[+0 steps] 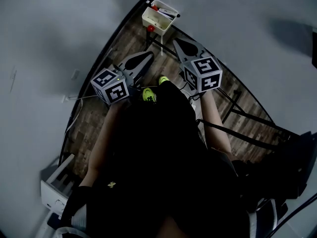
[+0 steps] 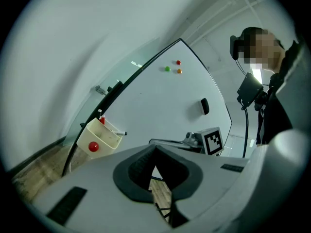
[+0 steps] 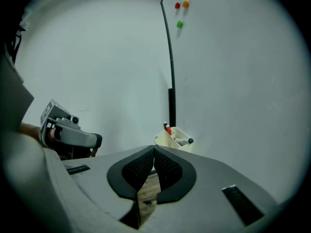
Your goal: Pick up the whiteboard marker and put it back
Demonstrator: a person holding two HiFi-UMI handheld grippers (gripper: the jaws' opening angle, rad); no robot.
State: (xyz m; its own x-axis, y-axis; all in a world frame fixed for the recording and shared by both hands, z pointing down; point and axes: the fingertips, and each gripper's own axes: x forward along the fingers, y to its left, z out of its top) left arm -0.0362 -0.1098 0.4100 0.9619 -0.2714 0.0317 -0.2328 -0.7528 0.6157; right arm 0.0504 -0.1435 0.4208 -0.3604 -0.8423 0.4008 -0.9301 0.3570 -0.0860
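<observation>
Both tongs are closed on nothing: the left gripper [image 2: 155, 148] has its tips together with only floor showing through the gap behind them, and the right gripper [image 3: 154, 149] is the same. The whiteboard marker [image 1: 168, 13] lies in the cream tray [image 1: 148, 20] hung at the edge of the whiteboard [image 2: 184, 96], ahead of both tongs and well apart from them. Its long axis runs across the tray, with the dark cap poking past the rim on the right in the head view. From the right gripper the tray sits just above and right of the jaw tips; from the left gripper it is well off to the left, so we judge the right hand nearer and better lined up. A red-capped marker [image 3: 168, 129] stands beside it. The barrels below the rim are hidden, so we cannot tell how many markers there are. Everything is dim.
</observation>
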